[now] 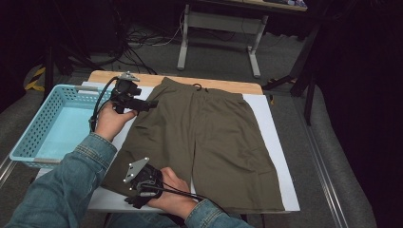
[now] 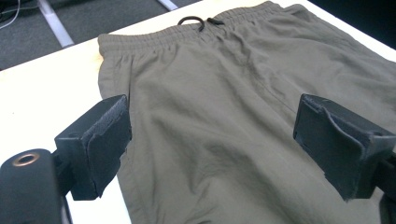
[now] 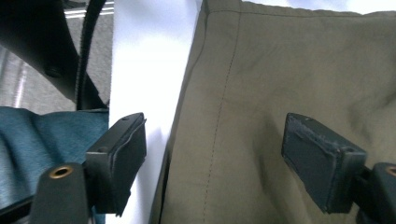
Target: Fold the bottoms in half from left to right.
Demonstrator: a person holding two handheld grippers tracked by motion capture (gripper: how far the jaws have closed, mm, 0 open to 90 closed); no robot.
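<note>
1. Two grippers are in my hands, and I go from left to right over the worktop (image 1: 273,137), which has a white cover and a wooden far edge.
2. At the far left a light blue basket (image 1: 35,124) with holes in its walls stands against the left edge of the worktop.
3. Just beside the basket my left hand (image 1: 108,121) holds the left gripper (image 2: 212,140) at the left side of the olive shorts (image 1: 204,137), near the waistband. Its jaws are spread wide, one over the white cover and one over the cloth, and nothing is between them but the fabric below.
4. The shorts lie flat in the middle of the worktop, the waistband at the far side and the leg hems toward me. A dark drawstring (image 2: 195,22) lies on the middle of the waistband.
5. Near me, at the lower left corner of the shorts, my right hand (image 1: 173,187) holds the right gripper (image 3: 212,154). Its jaws are also spread apart and pinch nothing; one is over the white cover, the other over the cloth, with the stitched side edge between them.
6. My sleeves (image 1: 66,185) are blue denim.
</note>
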